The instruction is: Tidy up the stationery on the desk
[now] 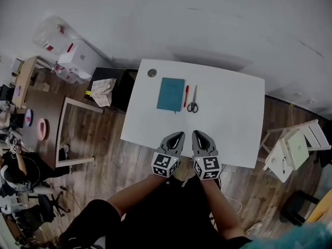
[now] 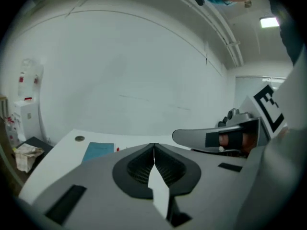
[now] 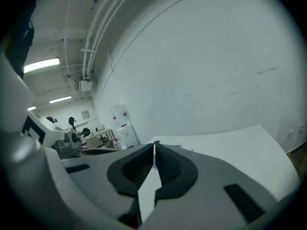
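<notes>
Head view showed the teal notebook [image 1: 171,94], red pen [image 1: 186,96] and scissors [image 1: 193,101] side by side on the bench [image 1: 233,113], well apart from the left gripper [image 1: 175,138] and right gripper [image 1: 203,138] at its near edge. Tidying seemed either done or unstarted; any next pick would need a forward reach. Left gripper view showed the jaws closed, empty. Right gripper view showed the same, with bare bench to the right.

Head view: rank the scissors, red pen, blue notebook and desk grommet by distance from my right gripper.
1. Scissors, just ahead of the right gripper.
2. Red pen, left of the scissors.
3. Blue notebook, further left.
4. Grommet, far left corner.
</notes>
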Demonstrator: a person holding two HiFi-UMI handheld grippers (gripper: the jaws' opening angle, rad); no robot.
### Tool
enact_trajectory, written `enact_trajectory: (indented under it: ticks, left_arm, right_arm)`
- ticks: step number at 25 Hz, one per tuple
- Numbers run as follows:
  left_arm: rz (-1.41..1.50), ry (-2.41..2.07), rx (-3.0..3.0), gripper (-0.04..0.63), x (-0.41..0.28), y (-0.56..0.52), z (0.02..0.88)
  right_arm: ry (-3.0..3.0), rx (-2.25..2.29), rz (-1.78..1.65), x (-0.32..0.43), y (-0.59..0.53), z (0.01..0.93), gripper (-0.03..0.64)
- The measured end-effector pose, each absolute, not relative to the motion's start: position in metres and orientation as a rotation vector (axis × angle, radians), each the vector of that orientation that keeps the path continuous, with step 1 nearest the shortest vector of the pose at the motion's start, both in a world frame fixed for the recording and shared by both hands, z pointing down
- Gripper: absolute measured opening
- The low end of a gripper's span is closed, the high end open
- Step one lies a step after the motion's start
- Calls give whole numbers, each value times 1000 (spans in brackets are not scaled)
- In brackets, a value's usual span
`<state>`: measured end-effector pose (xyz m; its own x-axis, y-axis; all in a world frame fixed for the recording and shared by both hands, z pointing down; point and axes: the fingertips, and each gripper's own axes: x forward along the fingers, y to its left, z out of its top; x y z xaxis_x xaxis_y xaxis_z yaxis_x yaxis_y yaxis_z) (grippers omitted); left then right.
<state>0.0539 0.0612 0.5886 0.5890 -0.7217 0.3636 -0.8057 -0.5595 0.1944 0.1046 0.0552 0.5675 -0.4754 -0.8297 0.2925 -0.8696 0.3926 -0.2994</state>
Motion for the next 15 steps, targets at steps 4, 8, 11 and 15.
enact_trajectory:
  ticks: [4, 8, 11, 15]
  left_arm:
    - [342, -1169, 2504, 14, 5, 77, 577]
    - [295, -1093, 2565, 14, -43, 110, 558]
    - [240, -1120, 2572, 14, -75, 130, 543]
    - [123, -1206, 2544, 14, -105, 143, 514]
  right_arm:
    - [-2472, 1655, 591, 53, 83, 554, 37]
    - [-2405, 1740, 598, -4, 103, 546, 37]
    - [-2386, 1731, 535, -38, 123, 530, 37]
    - [-2431, 1678, 455, -69, 146, 503, 37]
